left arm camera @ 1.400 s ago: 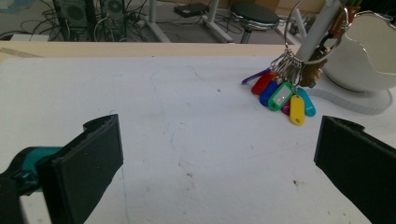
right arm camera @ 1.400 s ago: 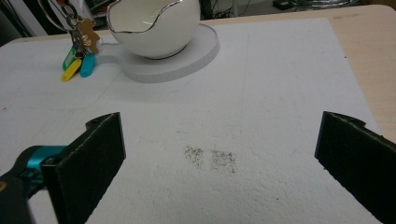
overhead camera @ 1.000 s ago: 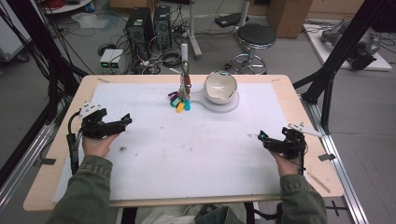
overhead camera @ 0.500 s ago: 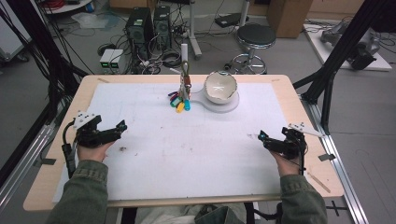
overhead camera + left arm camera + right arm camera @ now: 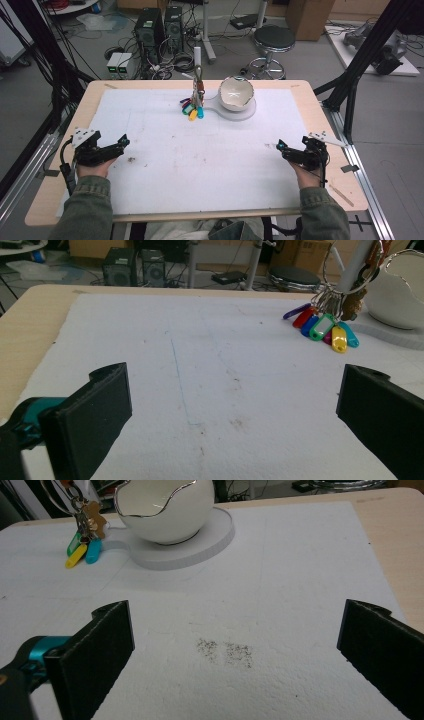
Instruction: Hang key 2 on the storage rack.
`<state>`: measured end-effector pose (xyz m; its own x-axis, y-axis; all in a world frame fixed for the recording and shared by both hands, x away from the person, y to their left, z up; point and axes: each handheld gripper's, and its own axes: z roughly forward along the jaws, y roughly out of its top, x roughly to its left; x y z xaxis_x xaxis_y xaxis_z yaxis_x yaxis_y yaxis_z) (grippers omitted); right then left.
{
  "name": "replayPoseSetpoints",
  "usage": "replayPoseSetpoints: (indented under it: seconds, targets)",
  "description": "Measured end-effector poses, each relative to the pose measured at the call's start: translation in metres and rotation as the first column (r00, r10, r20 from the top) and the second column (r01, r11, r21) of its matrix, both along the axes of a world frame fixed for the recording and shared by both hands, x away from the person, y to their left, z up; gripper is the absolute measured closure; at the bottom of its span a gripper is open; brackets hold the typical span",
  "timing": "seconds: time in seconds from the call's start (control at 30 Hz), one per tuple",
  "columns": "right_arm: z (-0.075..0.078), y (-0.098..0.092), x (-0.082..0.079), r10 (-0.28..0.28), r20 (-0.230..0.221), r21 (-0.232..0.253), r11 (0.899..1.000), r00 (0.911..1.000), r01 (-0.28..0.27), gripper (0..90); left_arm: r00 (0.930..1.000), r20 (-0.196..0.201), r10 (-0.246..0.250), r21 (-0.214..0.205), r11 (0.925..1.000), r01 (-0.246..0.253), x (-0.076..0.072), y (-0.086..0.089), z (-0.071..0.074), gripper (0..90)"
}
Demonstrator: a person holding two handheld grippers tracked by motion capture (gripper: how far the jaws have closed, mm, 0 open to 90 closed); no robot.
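Both tools are being held low over the white mat [image 5: 200,160] covering the wooden surface [image 5: 320,107], one at each side and well apart. The left tool [image 5: 121,142] is being gripped in a hand near the left edge of the mat, and its jaws are being kept wide apart with nothing between them, as is being shown clearly in the left gripper view, where bare mat is sitting in the gap. The right tool [image 5: 280,146] is being held near the right edge, jaws also spread wide and released, nothing clamped. The bunch of keys with coloured tags [image 5: 192,110] is being left untouched at the far middle of the mat, hanging from a ring on a thin upright post [image 5: 198,82] so the tags are fanning out onto the mat. Just beside it, to the right, a white egg-shaped bowl [image 5: 236,93] with a jagged rim is being carried on a round white base [image 5: 247,111]. In the right gripper view, the bowl [image 5: 162,510] and the tags [image 5: 80,550] are being seen ahead and to the left, well apart from the jaws, with a smudge of dark specks [image 5: 225,652] lying on the mat between them.
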<state>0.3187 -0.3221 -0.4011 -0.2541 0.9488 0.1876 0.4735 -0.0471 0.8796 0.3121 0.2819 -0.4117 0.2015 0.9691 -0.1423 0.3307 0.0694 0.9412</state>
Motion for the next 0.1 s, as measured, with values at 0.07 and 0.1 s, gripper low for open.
replayPoseSetpoints:
  seconds: [0.07, 0.1]
  targets:
    - [-0.0002, -0.0005, 0.0003, 0.002, 0.000, -0.001, 1.000, 1.0000, -0.002, 0.9, 1.0000, 0.006, 0.004, 0.007, 1.0000, -0.004, -0.0027, 0.0003, -0.0001, 1.6]
    - [-0.0004, -0.0010, 0.0005, 0.003, 0.002, -0.002, 1.000, 1.0000, -0.003, 0.9, 1.0000, 0.002, 0.005, 0.012, 0.9999, -0.005, -0.0036, 0.0010, -0.0002, 1.6]
